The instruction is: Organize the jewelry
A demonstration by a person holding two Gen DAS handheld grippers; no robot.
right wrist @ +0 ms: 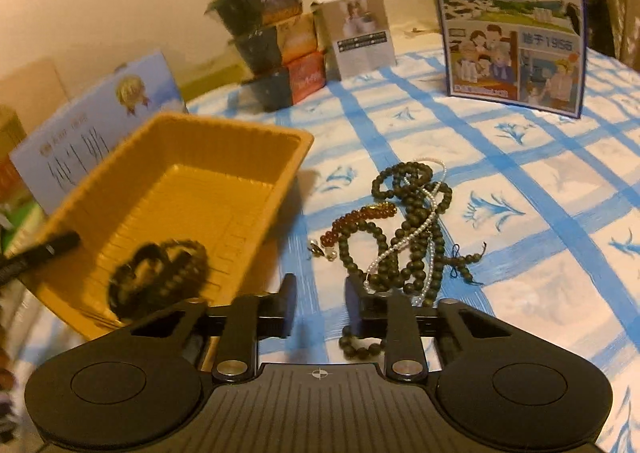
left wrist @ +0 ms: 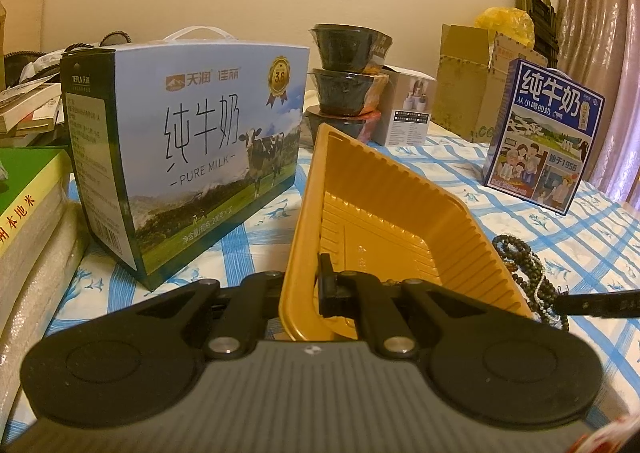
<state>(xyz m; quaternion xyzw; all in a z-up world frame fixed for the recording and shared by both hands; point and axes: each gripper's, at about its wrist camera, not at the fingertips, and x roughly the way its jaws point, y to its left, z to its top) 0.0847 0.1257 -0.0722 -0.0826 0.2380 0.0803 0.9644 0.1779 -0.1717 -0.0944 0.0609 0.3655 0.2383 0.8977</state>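
The tangle of beads [right wrist: 404,229] — dark green strands, a reddish-brown one and a thin pearl string knotted together — is lying on the blue-checked cloth [right wrist: 520,181] just beside the yellow tray [right wrist: 248,125], touching nothing but the cloth. One dark bracelet [right wrist: 160,273] is already sitting in the tray, blurred. The right gripper [right wrist: 320,301] is hovering at the near edge of the pile, its jaws standing apart with nothing between them; a loop of green beads is lying under the right-hand finger. The left gripper [left wrist: 310,285] is clamping the tray's near wall, jaws pressed together on the rim and tilting the tray up.

To do this pick well, it is probably worth going for a single outer loop — not the knotted middle — so the pearl string is not dragging the rest along. Closing low against the cloth should be catching the beads rather than sliding off them, while the left keeps the tray steady and angled toward the pile.
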